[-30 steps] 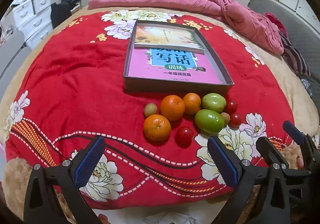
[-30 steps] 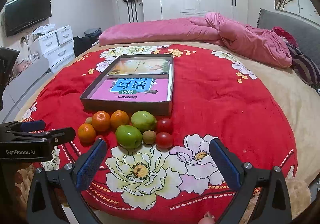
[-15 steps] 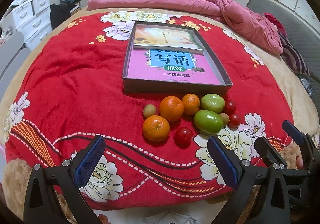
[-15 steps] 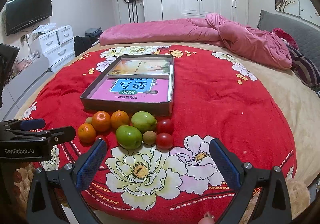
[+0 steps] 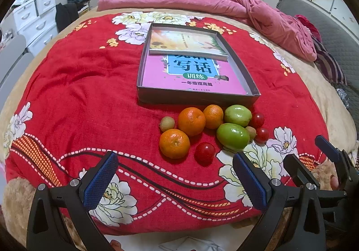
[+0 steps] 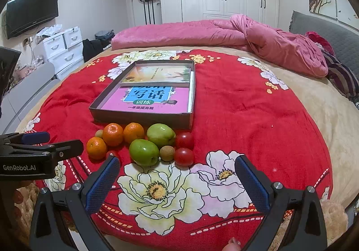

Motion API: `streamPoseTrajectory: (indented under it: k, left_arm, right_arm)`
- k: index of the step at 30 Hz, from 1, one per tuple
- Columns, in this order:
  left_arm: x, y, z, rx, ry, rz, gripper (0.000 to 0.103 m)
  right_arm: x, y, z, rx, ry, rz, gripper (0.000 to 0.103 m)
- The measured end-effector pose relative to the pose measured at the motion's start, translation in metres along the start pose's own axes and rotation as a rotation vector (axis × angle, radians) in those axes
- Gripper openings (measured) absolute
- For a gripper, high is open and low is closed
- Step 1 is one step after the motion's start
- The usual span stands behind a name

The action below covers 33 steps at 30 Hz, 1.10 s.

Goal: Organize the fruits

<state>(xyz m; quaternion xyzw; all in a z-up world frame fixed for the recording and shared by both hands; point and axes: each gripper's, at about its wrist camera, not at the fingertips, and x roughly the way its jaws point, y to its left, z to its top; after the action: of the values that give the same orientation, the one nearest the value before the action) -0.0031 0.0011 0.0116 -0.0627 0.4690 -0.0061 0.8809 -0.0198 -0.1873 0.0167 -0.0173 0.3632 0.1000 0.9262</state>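
Here, on a bed spread with a red flowered blanket [image 5: 74,98], a cluster of fruit lies just in front of a shallow grey box [image 5: 197,99]; inside the box rest two books, a pink one [image 5: 193,76] nearer the camera and a yellow-covered one [image 5: 186,43] partly on top of it at the far end. Three oranges sit on the left of the cluster: the nearest orange [image 5: 174,143] apart from the box, a second orange [image 5: 191,121] behind it, and a third orange [image 5: 213,116] touching that one, close to the box wall; two green fruits [image 5: 233,136] lie side by side to their right, one behind the other. Red tomatoes flank the group, one [image 5: 204,152] in front between the nearest orange and the front green fruit, two more [image 5: 258,120] at the right edge; a small brownish fruit [image 5: 167,123] sits at the far left, and another [image 5: 250,132] is tucked between the front green fruit and the tomatoes. The left gripper [image 5: 175,180] hovers low over the blanket's near edge with its blue-padded fingers spread wide, holding nothing; the right gripper [image 6: 177,183] is likewise wide apart and empty, over a large white flower just short of the fruit. A pink quilt [image 6: 202,33] is bunched at the far end of the bed.
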Motion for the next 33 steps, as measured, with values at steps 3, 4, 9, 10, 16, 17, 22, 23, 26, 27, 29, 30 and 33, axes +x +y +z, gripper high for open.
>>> streamPoseTrajectory:
  k: [3, 4, 9, 10, 16, 17, 22, 23, 26, 27, 29, 30, 33]
  left_arm:
    - [0.000, 0.000, 0.000, 0.000, -0.001, -0.002, 0.102]
    - [-0.001, 0.000, 0.000, 0.000, -0.002, -0.002, 0.102]
    - [-0.001, 0.000, 0.000, -0.001, -0.005, -0.005, 0.102]
    - [-0.001, 0.000, 0.000, -0.001, -0.004, -0.004, 0.102]
    - [-0.001, 0.000, 0.000, 0.000, -0.004, -0.003, 0.102]
    - [-0.001, 0.000, 0.000, 0.000, -0.004, -0.003, 0.102]
    - [0.001, 0.002, -0.001, -0.001, 0.005, -0.006, 0.102]
    - [0.002, 0.002, 0.000, -0.001, 0.006, -0.008, 0.102]
    - [0.005, 0.006, 0.000, -0.009, 0.011, -0.010, 0.102]
    - [0.007, 0.008, 0.001, -0.013, 0.015, -0.011, 0.102]
    - [0.012, 0.012, 0.002, -0.024, 0.031, -0.014, 0.102]
    - [0.014, 0.014, 0.003, -0.029, 0.037, -0.015, 0.102]
    - [0.020, 0.021, 0.004, -0.043, 0.055, -0.012, 0.102]
  right_arm:
    - [0.002, 0.000, -0.001, -0.003, 0.002, 0.000, 0.103]
    - [0.002, 0.000, -0.001, -0.003, 0.002, 0.000, 0.103]
    - [0.003, 0.000, -0.001, -0.002, 0.005, 0.000, 0.103]
    - [0.003, 0.000, -0.001, -0.002, 0.005, -0.001, 0.103]
    - [0.003, 0.000, -0.002, -0.003, 0.006, 0.000, 0.103]
    - [0.003, 0.000, -0.002, -0.003, 0.006, 0.000, 0.103]
    - [0.008, -0.001, -0.003, -0.002, 0.018, 0.002, 0.103]
    - [0.010, -0.002, -0.003, 0.000, 0.024, 0.001, 0.103]
    - [0.016, -0.005, -0.002, 0.002, 0.035, -0.011, 0.103]
    - [0.019, -0.007, -0.002, 0.005, 0.043, -0.012, 0.103]
    - [0.023, -0.011, -0.001, 0.008, 0.058, -0.019, 0.103]
    - [0.026, -0.014, -0.001, 0.011, 0.070, -0.025, 0.103]
    - [0.032, -0.020, 0.000, 0.020, 0.096, -0.026, 0.103]
